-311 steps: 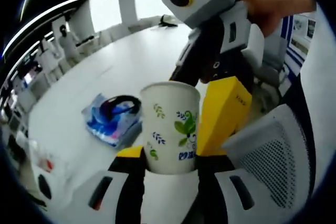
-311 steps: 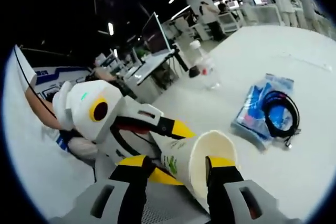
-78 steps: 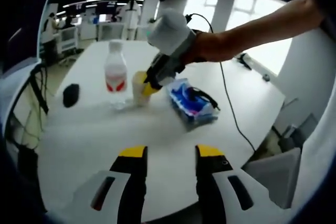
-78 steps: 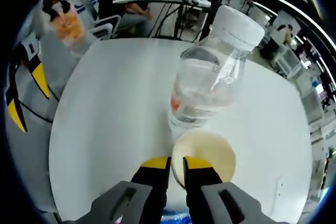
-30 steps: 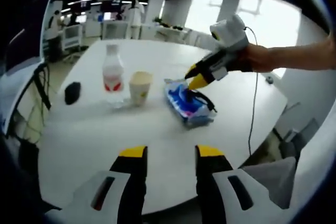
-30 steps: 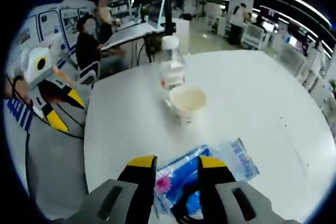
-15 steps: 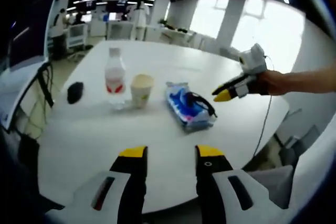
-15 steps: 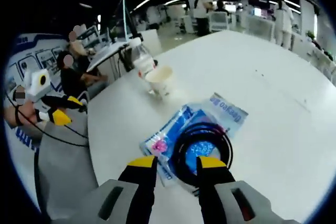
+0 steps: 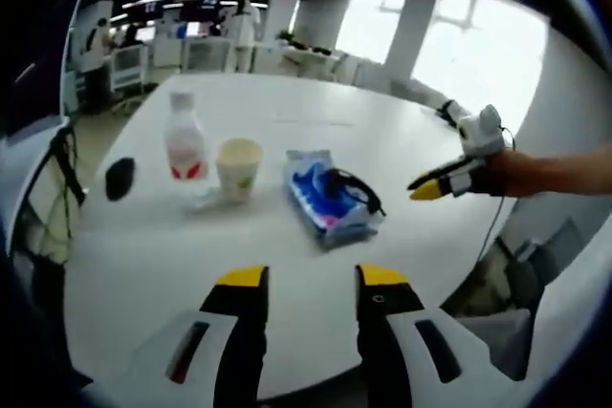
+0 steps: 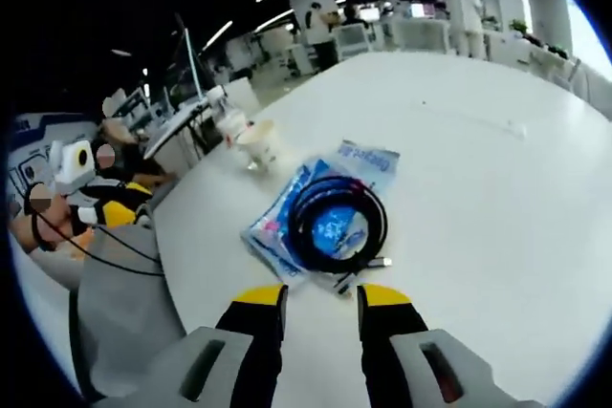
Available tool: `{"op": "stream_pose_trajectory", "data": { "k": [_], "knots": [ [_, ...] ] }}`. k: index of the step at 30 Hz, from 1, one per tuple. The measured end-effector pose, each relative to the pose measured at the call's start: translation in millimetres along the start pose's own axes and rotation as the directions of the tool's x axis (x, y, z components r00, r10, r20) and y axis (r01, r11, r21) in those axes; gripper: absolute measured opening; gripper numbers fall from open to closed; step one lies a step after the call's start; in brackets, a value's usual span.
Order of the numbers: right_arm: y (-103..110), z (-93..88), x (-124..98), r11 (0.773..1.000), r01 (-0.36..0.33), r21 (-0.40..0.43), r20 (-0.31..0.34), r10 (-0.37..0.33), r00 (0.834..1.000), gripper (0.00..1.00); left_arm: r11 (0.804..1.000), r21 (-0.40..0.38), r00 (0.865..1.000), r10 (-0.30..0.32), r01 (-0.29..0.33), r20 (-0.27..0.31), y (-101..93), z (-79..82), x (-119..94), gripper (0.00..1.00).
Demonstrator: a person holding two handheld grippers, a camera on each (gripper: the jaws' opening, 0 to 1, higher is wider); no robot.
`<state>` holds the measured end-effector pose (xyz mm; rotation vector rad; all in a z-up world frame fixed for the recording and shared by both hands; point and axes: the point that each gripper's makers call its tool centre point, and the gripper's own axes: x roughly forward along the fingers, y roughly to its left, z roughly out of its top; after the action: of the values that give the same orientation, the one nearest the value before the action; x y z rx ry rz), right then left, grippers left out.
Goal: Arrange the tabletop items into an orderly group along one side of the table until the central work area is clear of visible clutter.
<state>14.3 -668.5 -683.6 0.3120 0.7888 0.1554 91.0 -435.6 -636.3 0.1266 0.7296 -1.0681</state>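
Note:
A clear water bottle point(image 9: 185, 148) with a red label, a paper cup point(image 9: 237, 167) and a blue packet point(image 9: 320, 200) with a black cable coil point(image 9: 352, 186) on it stand in a row on the white table point(image 9: 287, 265). My left gripper point(image 9: 311, 279) is open and empty, back from the near table edge. My right gripper point(image 9: 442, 179) hovers off the packet's right side, held by a hand. In the right gripper view, my right gripper point(image 10: 321, 295) is open with nothing between its jaws, just short of the cable coil point(image 10: 337, 220) and packet point(image 10: 277, 226). The cup point(image 10: 258, 143) and bottle point(image 10: 229, 124) stand beyond.
A black mouse point(image 9: 120, 179) lies left of the bottle. Grey mesh chairs point(image 10: 120, 303) stand by the table edge, where the left gripper point(image 10: 96, 209) also shows. A wide bare stretch of table point(image 10: 478, 169) spreads beyond the packet. Desks and people fill the office behind.
My right gripper has drawn back from the packet toward the table's edge. The bottle, cup and packet have stayed in place; the left view has shifted only a little.

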Motion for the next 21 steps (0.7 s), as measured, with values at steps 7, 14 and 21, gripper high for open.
{"op": "stream_pose_trajectory", "data": {
  "k": [7, 14, 21],
  "knots": [
    [-11.2, -15.5, -16.2, 0.996, 0.037, 0.083, 0.036, -0.04, 0.999, 0.27, 0.999, 0.025, 1.0, -0.026, 0.026, 0.0, -10.2, 7.1, 8.5, 0.34],
    [-8.7, -42.2, -21.4, 0.988, 0.05, 0.143, 0.043, -0.056, 0.998, 0.27, 0.999, 0.02, 0.999, -0.044, 0.044, 0.004, -14.9, 6.6, 12.3, 0.35],
    [-1.4, -55.2, -22.8, 0.98, 0.045, 0.194, 0.057, -0.057, 0.997, 0.29, 0.998, 0.023, 0.998, -0.057, 0.058, -0.014, -17.9, 0.7, 14.4, 0.36]
  ]
}}
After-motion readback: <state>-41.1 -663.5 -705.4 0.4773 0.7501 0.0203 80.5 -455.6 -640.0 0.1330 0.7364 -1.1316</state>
